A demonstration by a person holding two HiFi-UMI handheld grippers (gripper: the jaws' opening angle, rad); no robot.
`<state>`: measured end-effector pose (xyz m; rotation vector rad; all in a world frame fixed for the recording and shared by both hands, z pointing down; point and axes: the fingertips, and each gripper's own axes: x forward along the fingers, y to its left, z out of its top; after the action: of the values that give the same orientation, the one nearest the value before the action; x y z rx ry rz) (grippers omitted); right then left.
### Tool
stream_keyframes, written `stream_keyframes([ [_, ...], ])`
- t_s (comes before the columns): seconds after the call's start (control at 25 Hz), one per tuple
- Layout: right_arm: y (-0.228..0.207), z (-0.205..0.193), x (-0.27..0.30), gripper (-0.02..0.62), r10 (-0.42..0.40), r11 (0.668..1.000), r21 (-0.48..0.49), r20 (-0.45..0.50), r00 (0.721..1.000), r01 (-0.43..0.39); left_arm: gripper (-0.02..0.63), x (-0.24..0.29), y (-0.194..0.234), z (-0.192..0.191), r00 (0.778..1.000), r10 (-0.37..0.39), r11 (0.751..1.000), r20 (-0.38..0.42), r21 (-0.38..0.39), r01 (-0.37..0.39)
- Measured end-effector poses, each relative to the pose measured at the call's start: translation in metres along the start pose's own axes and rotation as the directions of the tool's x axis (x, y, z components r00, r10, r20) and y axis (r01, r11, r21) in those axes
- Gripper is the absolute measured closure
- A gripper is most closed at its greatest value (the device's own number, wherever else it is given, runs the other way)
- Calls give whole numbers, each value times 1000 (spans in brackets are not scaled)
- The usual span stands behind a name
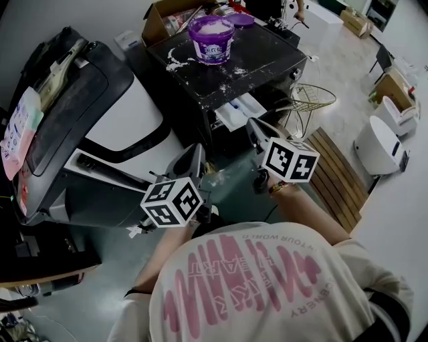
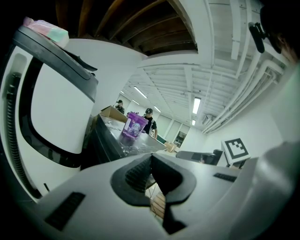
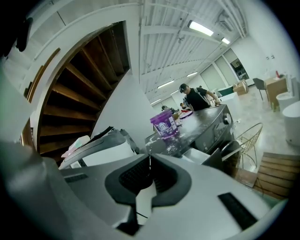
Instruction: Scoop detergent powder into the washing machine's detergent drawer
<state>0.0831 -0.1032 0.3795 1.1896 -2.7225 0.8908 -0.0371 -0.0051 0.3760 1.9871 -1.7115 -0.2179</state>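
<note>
Both grippers were low in front of the washing machine [image 1: 267,63], well short of it. The left gripper [image 2: 152,159] had its jaws closed together with nothing between them, and so did the right gripper [image 3: 150,161]. The purple detergent tub [image 1: 211,39] stood open on top of the machine, toward its back left corner and full of white powder. Its lid [image 1: 242,20] lay behind it near the machine's back edge. The detergent drawer [image 1: 239,110] stuck out of the machine's front, just under the top edge. No scoop was visible, so it may have been buried in the tub or missing. The main risk was going in with closed jaws, which would shove the tub instead of gripping anything, and the tub looked light enough to slide or tip. Loose powder [image 1: 175,61] was already scattered on the machine's top beside the tub, so the surface was likely slippery and spills were likely. A loaded scoop would have to pass over the machine's front edge down to the drawer, and any tilt or roll there would dump powder on the floor. The drawer opening looked narrow, so it would be easy to miss. A wire frame [image 1: 314,100] at the machine's right side could snag the right gripper.
</note>
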Motion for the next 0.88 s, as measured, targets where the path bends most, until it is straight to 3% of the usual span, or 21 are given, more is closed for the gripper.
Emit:
stream_keyframes([
  [0.88, -6, -3, 4, 591, -38, 999, -7, -11, 999, 38, 603, -3, 10, 3, 1000, -2, 1000, -2, -18, 2],
])
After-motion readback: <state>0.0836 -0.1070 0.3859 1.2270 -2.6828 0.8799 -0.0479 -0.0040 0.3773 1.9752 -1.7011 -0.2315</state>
